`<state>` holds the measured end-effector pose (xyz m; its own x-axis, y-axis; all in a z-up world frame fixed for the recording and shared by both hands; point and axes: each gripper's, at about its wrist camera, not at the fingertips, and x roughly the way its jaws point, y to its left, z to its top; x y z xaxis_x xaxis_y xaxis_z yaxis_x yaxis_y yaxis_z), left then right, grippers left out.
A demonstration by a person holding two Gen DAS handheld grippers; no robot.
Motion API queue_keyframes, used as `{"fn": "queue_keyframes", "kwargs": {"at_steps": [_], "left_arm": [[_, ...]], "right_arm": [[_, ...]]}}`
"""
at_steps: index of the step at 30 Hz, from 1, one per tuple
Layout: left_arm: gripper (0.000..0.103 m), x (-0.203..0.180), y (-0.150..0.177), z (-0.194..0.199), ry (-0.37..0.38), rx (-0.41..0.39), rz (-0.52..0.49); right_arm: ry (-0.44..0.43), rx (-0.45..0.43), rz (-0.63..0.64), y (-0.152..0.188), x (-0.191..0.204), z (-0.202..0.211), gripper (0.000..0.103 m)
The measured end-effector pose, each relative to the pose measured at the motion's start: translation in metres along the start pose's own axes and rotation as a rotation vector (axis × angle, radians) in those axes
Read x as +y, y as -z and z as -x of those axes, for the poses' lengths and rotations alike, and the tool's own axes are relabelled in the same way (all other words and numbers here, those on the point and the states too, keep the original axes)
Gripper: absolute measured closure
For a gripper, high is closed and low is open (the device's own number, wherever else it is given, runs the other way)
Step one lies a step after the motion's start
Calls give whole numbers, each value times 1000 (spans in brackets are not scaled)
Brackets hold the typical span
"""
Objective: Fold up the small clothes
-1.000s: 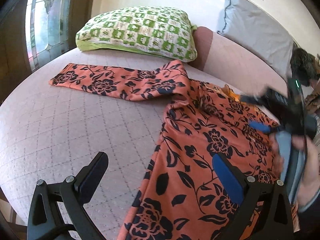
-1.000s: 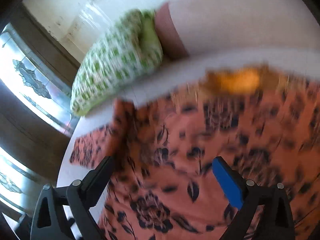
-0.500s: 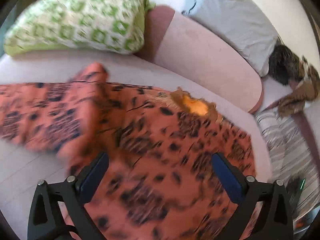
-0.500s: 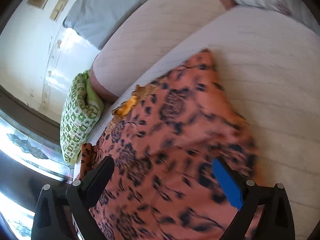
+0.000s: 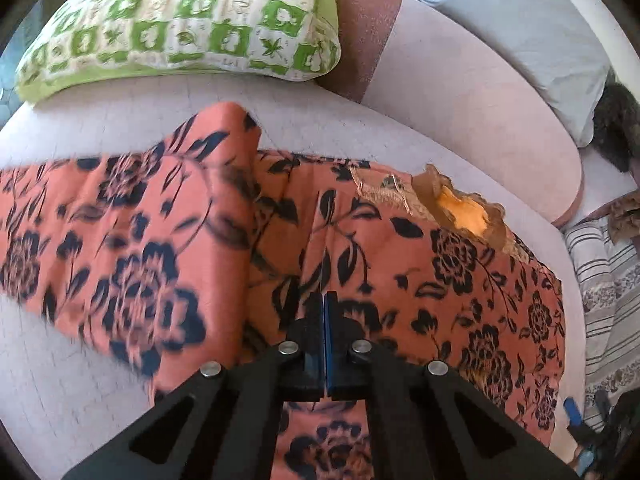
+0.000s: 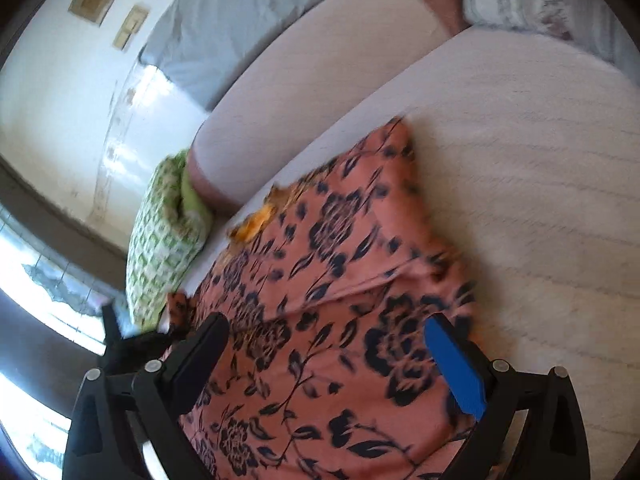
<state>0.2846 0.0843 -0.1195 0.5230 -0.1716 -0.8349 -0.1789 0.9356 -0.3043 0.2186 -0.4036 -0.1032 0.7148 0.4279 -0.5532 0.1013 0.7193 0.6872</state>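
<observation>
An orange garment with a black flower print (image 5: 460, 280) lies spread on the pale quilted bed (image 5: 60, 360). Its neck opening shows a yellow lining (image 5: 464, 212). One sleeve (image 5: 100, 240) stretches to the left. My left gripper (image 5: 324, 300) is shut on a fold of the garment near its middle, just right of the sleeve's base. In the right wrist view the garment (image 6: 340, 320) lies under my right gripper (image 6: 324, 344), which is open and holds nothing, over the garment's right side.
A green-and-white pillow (image 5: 180, 20) lies at the head of the bed beside a pink bolster (image 5: 460, 92) and a grey pillow (image 5: 520, 20). A striped cloth (image 5: 600, 280) lies at the right. Bare bed (image 6: 540, 180) extends right of the garment.
My left gripper has shut on a fold of the garment; it was open before. Both views have swung across the garment. The right gripper has stayed open.
</observation>
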Motion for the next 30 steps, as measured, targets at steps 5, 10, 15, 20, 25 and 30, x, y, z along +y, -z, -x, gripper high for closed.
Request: {"fn": "queue_keyframes", "kwargs": {"at_steps": [5, 10, 15, 20, 25, 30], "left_arm": [[103, 12, 16, -18, -56, 15, -23], [96, 13, 7, -8, 16, -7, -23], [73, 10, -11, -16, 107, 14, -23], [98, 9, -17, -39, 131, 85, 5], [103, 2, -14, -33, 125, 99, -30], [103, 13, -6, -21, 38, 47, -14]], "right_arm": [[126, -22, 23, -28, -5, 2, 3], [233, 124, 180, -46, 0, -48, 3], [227, 146, 224, -36, 1, -59, 3], [219, 141, 220, -32, -3, -58, 3], [213, 139, 213, -34, -1, -57, 3], [213, 139, 222, -34, -1, -59, 3]]}}
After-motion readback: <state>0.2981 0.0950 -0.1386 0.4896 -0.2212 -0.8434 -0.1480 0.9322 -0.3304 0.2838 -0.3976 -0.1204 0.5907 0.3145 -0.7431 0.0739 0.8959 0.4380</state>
